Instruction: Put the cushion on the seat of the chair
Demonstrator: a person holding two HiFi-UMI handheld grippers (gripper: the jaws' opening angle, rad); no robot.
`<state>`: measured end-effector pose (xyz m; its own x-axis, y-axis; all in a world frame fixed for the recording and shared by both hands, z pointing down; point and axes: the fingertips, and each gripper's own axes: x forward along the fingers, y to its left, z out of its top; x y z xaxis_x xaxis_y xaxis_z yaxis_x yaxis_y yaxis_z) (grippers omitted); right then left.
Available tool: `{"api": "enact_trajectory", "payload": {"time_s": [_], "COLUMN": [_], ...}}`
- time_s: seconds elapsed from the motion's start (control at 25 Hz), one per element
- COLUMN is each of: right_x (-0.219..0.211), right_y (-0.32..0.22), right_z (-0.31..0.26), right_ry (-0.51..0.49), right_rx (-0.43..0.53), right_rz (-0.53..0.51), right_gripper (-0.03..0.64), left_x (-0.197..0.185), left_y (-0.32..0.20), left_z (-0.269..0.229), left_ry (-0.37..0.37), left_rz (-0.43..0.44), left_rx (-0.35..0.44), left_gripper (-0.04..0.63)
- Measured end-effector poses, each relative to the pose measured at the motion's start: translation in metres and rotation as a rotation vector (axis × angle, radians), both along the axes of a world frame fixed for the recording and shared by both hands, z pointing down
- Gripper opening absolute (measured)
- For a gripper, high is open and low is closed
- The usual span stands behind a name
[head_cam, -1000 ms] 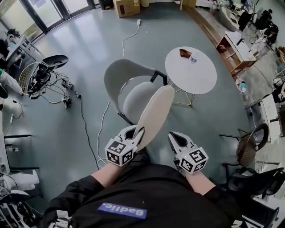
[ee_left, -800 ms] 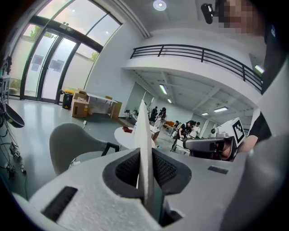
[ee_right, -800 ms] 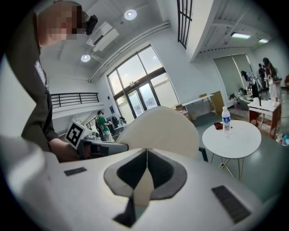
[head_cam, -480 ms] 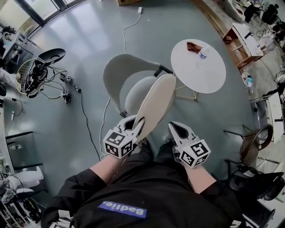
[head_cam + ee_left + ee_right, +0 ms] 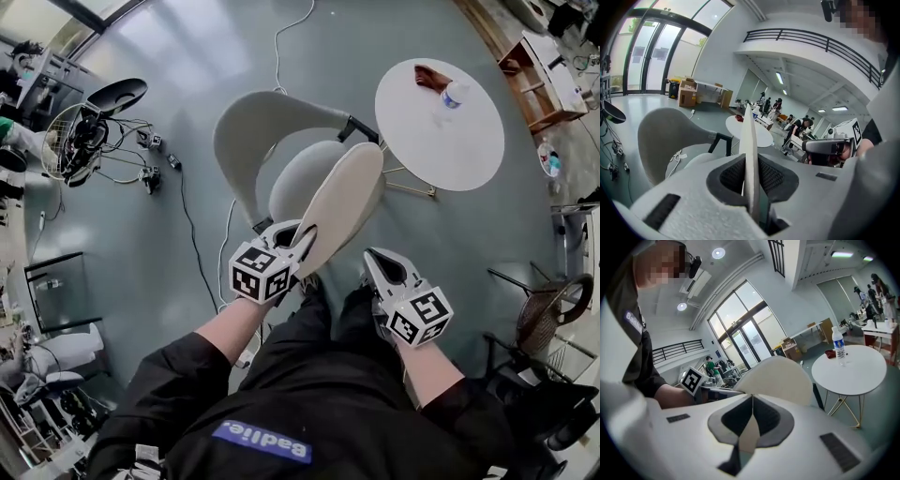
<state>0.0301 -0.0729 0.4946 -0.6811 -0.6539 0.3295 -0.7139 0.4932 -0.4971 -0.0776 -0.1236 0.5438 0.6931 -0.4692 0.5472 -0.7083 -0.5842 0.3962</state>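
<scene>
Left tool [image 5: 302,242] on cushion [image 5: 342,202] above chair [image 5: 253,131]

Open lab hall; mezzanine railing [image 5: 811,40], wired gear [image 5: 82,148].

Little print to read: one lettered patch, coded markers, a bottle label too small.
A blue patch [image 5: 262,442] bearing one short word in white letters sits on the chest of the person's black top [image 5: 319,375]. Black-and-white square code markers, with no letters or digits, cover the left cube [image 5: 261,273] on the left gripper [image 5: 305,232] and the right cube [image 5: 421,317] on the right gripper [image 5: 375,256]. The water bottle [image 5: 454,94] on the round counter [image 5: 441,150] carries a label too small to read.
</scene>
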Motion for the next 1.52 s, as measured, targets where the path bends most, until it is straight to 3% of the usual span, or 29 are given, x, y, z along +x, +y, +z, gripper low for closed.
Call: {"api": "enact_trajectory", "payload": {"time_s": [0.52,0.72,1.04,1.52], "right_x": [0.026,0.037,0.057,0.033], "right_y": [-0.002,-0.015,-0.027,-0.016], "right_z": [0.056,0.074,0.117,0.159], "right_ry": [-0.016,-0.008,0.041,0.034], "right_rx": [-0.102,-0.121,-0.188,-0.246], "right_rz": [-0.016,-0.004,0.037,-0.003], "right_gripper": [0.029,0.029,0.029,0.029], "left_x": [0.037,0.04,0.021,-0.021], "left_y": [-0.024,-0.036,-0.069,-0.115], "left_z": [0.107,0.143,0.195,0.251], "left_ry": [-0.081,-0.058,-0.015,-0.081], "left_rz": [0.107,0.127,0.092,0.133], "left_rx": [-0.165,-0.225,-0.304,-0.316], "left_gripper": [0.058,0.058,0.058,0.061]}}
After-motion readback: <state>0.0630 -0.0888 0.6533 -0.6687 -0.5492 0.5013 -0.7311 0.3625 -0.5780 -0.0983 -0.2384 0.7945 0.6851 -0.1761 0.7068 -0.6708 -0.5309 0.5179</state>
